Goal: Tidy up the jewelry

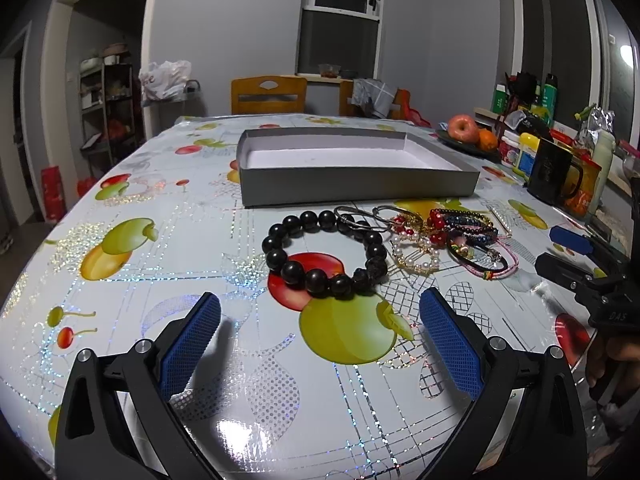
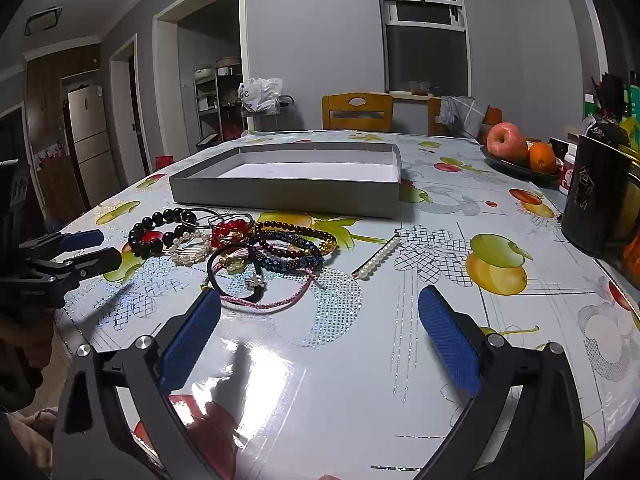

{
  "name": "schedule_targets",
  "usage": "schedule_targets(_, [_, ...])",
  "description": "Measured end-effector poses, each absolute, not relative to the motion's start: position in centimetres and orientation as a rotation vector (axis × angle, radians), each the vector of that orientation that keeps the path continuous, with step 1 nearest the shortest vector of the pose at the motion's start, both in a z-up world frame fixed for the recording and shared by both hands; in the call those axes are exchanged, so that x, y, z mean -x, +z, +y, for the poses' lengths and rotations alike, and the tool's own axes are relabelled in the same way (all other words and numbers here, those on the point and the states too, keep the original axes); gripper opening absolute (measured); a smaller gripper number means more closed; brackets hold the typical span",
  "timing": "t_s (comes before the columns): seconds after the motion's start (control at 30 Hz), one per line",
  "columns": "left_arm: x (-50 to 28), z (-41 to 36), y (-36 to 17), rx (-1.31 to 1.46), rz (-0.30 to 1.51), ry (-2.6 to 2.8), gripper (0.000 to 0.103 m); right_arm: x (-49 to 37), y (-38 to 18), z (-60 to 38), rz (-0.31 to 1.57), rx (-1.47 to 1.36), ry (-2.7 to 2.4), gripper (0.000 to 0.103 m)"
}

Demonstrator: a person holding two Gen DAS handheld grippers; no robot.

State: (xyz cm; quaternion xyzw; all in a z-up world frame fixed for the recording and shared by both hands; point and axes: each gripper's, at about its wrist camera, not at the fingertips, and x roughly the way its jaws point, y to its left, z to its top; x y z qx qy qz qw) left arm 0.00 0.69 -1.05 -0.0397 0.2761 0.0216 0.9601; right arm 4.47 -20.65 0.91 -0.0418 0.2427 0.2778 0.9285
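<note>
Listing what we see on the glossy fruit-print tablecloth:

- Shallow grey cardboard box tray with white inside, open-topped, lying toward the far side of the table; we see nothing in it.
- Bracelet of large round black beads, flat on the cloth just in front of the tray, directly ahead of our left gripper.
- Thin silver wire bangles, touching the black beads on their far side.
- Small white pearl bracelet with gold links, just beside the black beads.
- Tangle of red, dark-blue and maroon beaded bracelets, heaped together beside the pearls.
- Black and pink cord bracelets, at the near edge of the heap, close to our right gripper.
- White pearl hair clip, lying alone, apart from the heap.
- Black mug and dark plate with an apple and an orange, along the right edge.

Both grippers hover above the cloth with blue pads spread wide, grasping nothing.
</note>
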Motion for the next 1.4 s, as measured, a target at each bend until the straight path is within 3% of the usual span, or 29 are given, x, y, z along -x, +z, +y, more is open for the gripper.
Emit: schedule_targets(1.4, [-1.2,0.8,1.6,0.095,0.666,0.024,0.099,-4.5,1.8,-20.0,0.584,0.136,0.577,0.097])
